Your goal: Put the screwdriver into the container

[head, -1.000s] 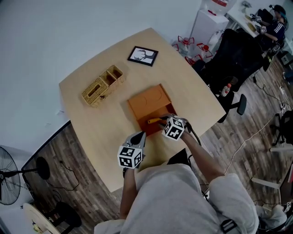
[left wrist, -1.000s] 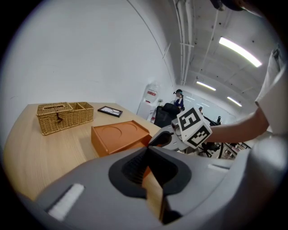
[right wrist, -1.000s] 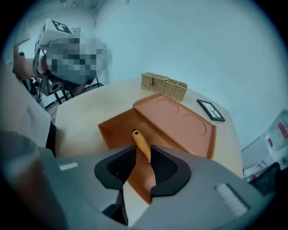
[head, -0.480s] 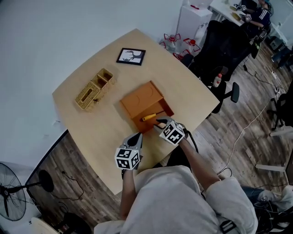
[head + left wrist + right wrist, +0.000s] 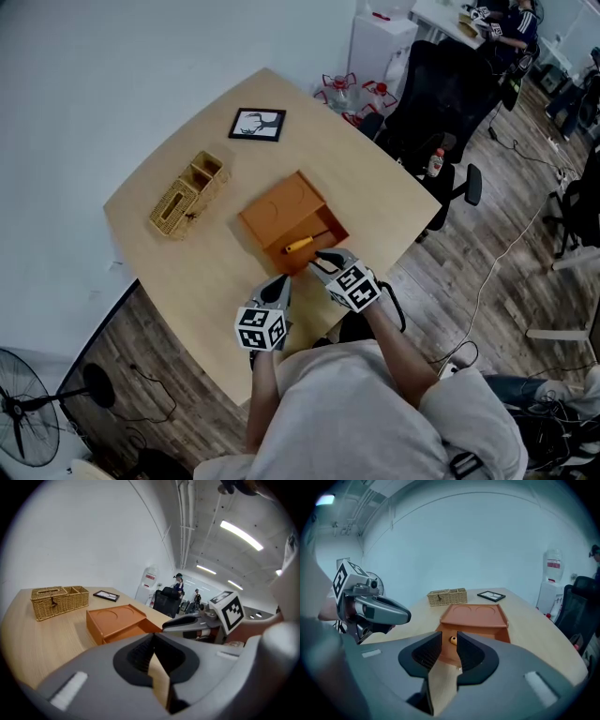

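At the centre of the head view the screwdriver (image 5: 302, 244) lies inside the orange container (image 5: 279, 208). Just below it the right gripper (image 5: 328, 259) has its fingers slightly spread and empty. The left gripper (image 5: 280, 284) keeps its fingers pressed together. Placing looks done; next, pull the right gripper clear.

The container (image 5: 286, 214) is sitting in the middle of the table (image 5: 375, 187), with the screwdriver (image 5: 305, 242) lying in its near, open compartment. The wicker basket (image 5: 186, 195) is standing to its left, and the picture frame (image 5: 257, 125) is lying behind it. The left gripper (image 5: 279, 284) and right gripper (image 5: 323, 255) are hovering side by side just before the container.
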Available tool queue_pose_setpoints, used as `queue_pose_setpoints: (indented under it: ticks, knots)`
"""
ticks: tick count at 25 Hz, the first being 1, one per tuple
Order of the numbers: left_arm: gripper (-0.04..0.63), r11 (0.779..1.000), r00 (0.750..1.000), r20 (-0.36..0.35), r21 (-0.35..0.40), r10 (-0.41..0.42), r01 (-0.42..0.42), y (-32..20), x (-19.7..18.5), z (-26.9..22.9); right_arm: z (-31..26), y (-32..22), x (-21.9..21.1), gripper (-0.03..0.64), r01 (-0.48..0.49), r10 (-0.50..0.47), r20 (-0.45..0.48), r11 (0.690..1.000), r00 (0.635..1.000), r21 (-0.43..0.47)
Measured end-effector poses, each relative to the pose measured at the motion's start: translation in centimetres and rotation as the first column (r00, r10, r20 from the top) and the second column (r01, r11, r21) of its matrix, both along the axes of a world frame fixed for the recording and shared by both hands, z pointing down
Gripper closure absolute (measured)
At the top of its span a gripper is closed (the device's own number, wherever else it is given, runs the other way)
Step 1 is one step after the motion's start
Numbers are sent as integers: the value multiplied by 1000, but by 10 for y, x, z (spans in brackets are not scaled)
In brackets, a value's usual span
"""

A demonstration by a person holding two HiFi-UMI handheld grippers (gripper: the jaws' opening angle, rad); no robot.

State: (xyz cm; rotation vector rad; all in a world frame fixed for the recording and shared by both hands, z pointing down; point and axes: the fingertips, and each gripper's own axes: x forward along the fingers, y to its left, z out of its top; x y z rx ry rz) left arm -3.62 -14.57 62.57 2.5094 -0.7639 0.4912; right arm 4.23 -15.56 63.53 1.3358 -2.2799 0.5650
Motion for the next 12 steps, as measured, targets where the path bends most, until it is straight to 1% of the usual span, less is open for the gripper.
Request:
queue_pose_setpoints:
  ticks: [4, 7, 10, 12]
  knots:
    - [540, 1000, 1000, 19, 0, 12, -12, 2, 3, 5, -6, 1, 9, 520, -68, 67, 23, 997, 997, 35]
    - [540, 1000, 1000, 22, 1, 7, -7, 2, 3, 6, -5, 5, 12, 522, -114, 113, 35, 993, 993, 37]
    - [540, 1000, 1000, 30, 0, 6, -6, -3, -3, 8, 0, 4, 11, 522, -138, 137, 38, 990, 990, 28]
    - [540, 1000, 999, 38, -2, -6, 6, -4, -11, 9, 2, 4, 6, 522, -142, 141, 60, 990, 988, 23]
